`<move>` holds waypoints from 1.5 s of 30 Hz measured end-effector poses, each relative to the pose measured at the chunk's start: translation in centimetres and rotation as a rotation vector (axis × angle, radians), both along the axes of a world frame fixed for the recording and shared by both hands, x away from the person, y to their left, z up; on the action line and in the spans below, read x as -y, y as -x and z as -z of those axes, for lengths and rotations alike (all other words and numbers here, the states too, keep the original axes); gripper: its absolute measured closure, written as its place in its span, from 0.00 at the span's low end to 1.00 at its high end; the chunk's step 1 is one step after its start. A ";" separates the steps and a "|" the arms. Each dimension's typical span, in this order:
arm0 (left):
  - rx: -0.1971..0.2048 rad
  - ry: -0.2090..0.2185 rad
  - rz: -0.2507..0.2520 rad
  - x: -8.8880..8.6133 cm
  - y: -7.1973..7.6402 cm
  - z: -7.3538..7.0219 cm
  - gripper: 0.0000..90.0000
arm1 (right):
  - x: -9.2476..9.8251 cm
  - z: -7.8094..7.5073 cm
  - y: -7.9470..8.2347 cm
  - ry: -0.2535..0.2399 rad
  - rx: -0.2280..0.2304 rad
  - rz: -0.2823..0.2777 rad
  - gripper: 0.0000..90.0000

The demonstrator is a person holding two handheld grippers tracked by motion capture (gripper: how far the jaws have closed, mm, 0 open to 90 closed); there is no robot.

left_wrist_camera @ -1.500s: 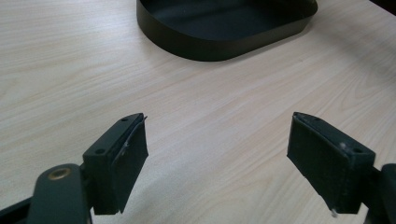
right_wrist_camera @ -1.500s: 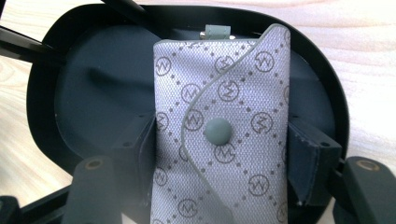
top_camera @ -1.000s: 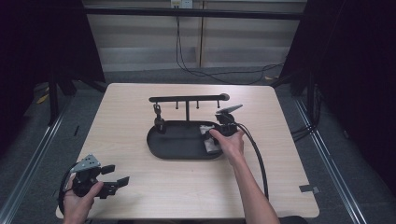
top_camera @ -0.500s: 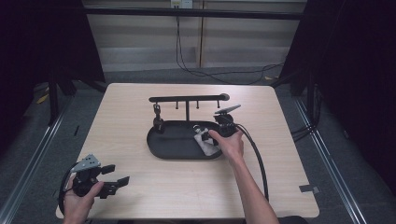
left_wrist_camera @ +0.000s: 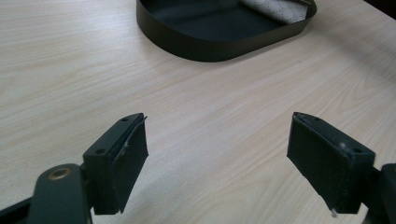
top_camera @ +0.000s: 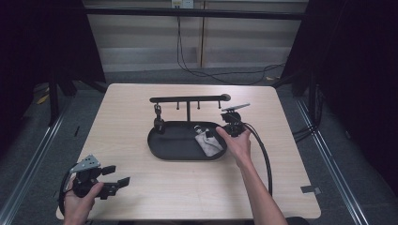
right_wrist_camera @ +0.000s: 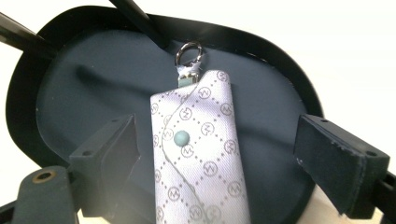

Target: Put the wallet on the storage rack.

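- The left gripper [top_camera: 111, 185] rests near the table's [top_camera: 141, 197] front-left corner, jaws spread wide with nothing but bare wood between them. It has no part in this step and is best kept parked there, well apart from the tray [top_camera: 173, 152].
- The tray sits mid-table, with a hook stand [top_camera: 187, 99] rising from its back edge and a small dark charm [top_camera: 158, 123] hanging at the stand's left.
- The pouch [right_wrist_camera: 201, 154] — pale, patterned, with a snap and a metal ring [right_wrist_camera: 188, 51] at its top — lies flat in the tray's right end.
- The right gripper [right_wrist_camera: 217, 154] hovers at the tray's right rim. Its jaws have just been opening and now stand wide on either side of the pouch, pads clear of the fabric.
- This looks like a release. To finish it well, lift straight up and back over the right rim — no sideways drag, or a pad could catch the pouch and shift it.
- If the ring is meant for a hook next, regrip near the ring end, so the ring stays free and upright.
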State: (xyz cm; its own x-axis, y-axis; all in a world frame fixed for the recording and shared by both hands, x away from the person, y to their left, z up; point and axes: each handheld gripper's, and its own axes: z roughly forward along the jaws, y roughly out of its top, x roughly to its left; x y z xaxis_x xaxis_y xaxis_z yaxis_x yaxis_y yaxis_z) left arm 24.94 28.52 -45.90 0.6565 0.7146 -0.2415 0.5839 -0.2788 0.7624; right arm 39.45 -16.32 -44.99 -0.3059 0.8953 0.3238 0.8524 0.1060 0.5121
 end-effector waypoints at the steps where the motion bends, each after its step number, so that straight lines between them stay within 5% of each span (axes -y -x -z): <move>1: 0.002 -0.001 -0.004 0.0 0.0 0.0 0.22 | 0.1 -0.2 0.2 -0.002 0.026 -0.010 0.16; 3: 0.002 0.000 -0.006 0.0 0.0 0.0 0.22 | 0.5 -0.4 0.7 -0.027 0.065 -0.013 0.15; 12: -0.004 -0.003 -0.017 0.2 0.0 0.1 0.23 | 2.4 -1.2 2.2 -0.025 0.114 0.001 0.17; 45: -0.012 -0.017 -0.074 0.3 -0.1 0.1 0.24 | 7.8 -1.9 9.7 0.008 0.203 0.022 0.21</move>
